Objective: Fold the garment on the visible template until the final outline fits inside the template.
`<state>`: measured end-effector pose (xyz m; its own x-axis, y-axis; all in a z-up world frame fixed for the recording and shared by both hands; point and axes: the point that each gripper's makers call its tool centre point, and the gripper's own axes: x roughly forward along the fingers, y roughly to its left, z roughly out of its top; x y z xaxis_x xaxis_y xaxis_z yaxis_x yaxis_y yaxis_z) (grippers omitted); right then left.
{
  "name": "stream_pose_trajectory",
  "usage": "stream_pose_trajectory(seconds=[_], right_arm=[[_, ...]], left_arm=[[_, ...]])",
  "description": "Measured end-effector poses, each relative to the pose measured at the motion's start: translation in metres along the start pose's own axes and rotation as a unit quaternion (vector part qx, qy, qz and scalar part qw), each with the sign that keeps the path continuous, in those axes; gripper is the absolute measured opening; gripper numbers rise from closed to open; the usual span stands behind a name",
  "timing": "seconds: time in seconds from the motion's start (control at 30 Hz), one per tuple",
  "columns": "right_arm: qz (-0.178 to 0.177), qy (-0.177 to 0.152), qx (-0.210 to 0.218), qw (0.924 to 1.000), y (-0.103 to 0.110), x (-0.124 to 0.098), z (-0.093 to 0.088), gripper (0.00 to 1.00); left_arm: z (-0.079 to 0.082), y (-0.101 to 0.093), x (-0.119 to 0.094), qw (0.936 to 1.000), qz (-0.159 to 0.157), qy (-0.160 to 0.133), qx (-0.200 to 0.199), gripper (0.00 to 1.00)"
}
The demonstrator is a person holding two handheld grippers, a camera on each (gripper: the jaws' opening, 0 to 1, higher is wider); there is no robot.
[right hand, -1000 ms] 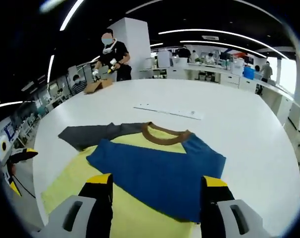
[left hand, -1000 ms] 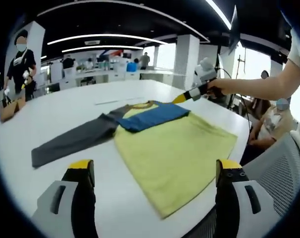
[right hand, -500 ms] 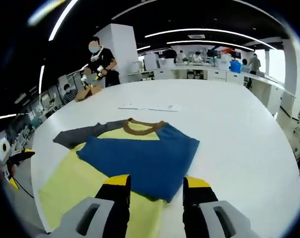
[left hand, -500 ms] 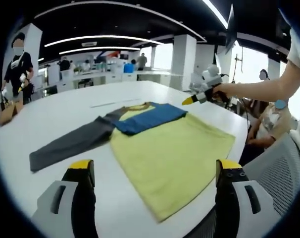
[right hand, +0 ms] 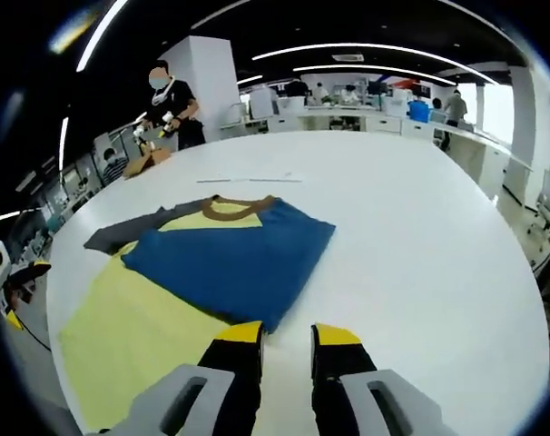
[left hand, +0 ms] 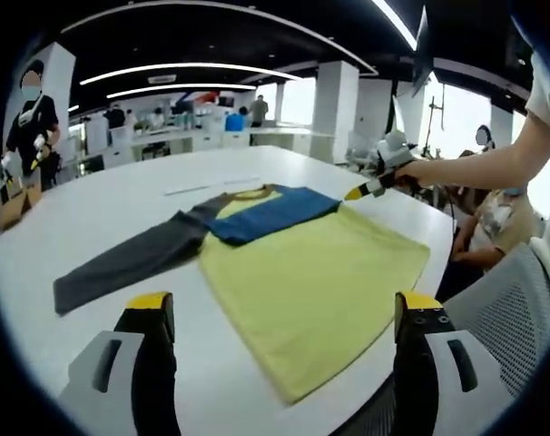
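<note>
I see the shirt (left hand: pixel 293 263) lying flat on the white worktop (left hand: pixel 103 204), its yellow body toward me, a blue sleeve (right hand: pixel 225 259) folded across the chest and a grey sleeve (left hand: pixel 130 259) stretched out to the left. My left tongs (left hand: pixel 279 313) stand wide apart at the near edge, just short of the hem. My right tongs (right hand: pixel 286 334) are nearly together, empty, just beside the blue sleeve's corner. A person (right hand: pixel 171 104) stands at the far side.

Grey gripper (left hand: pixel 279 313) jaws — yellow-tipped, black-padded
</note>
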<state>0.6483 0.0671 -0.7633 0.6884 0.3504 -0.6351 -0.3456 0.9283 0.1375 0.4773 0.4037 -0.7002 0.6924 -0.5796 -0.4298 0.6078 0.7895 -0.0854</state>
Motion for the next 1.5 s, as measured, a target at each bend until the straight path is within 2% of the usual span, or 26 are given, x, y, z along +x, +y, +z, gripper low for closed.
stream_pose_trajectory(seconds=[0.2, 0.33, 0.63, 0.8, 0.93, 1.23, 1.5], right_arm=[[0.006, 0.000, 0.019, 0.9998, 0.001, 0.006, -0.005, 0.13], [0.023, -0.003, 0.035, 0.9991, 0.009, 0.013, -0.004, 0.11], [0.035, 0.005, 0.047, 0.9983, 0.018, 0.021, -0.008, 0.05], [0.027, 0.007, 0.053, 0.9982, 0.019, 0.025, -0.009, 0.00], [0.022, 0.007, 0.057, 0.9981, 0.017, 0.026, -0.009, 0.00], [0.004, 0.020, 0.015, 0.9997, 0.005, 0.020, -0.009, 0.00], [-0.020, 0.035, -0.044, 0.9982, 0.003, 0.018, -0.013, 0.00]], left_arm=[[0.000, 0.001, -0.001, 1.0000, 0.001, 0.002, 0.000, 0.97], [0.000, 0.001, -0.001, 1.0000, 0.002, 0.003, -0.001, 0.97], [-0.004, 0.002, -0.002, 0.9999, 0.006, 0.008, -0.004, 0.96], [-0.005, 0.003, -0.003, 0.9999, 0.006, 0.009, -0.005, 0.96], [-0.005, 0.003, -0.003, 0.9999, 0.008, 0.009, -0.005, 0.95], [-0.005, 0.004, -0.003, 0.9999, 0.008, 0.007, -0.007, 0.95], [-0.005, 0.005, -0.003, 0.9999, 0.009, 0.006, -0.007, 0.95]])
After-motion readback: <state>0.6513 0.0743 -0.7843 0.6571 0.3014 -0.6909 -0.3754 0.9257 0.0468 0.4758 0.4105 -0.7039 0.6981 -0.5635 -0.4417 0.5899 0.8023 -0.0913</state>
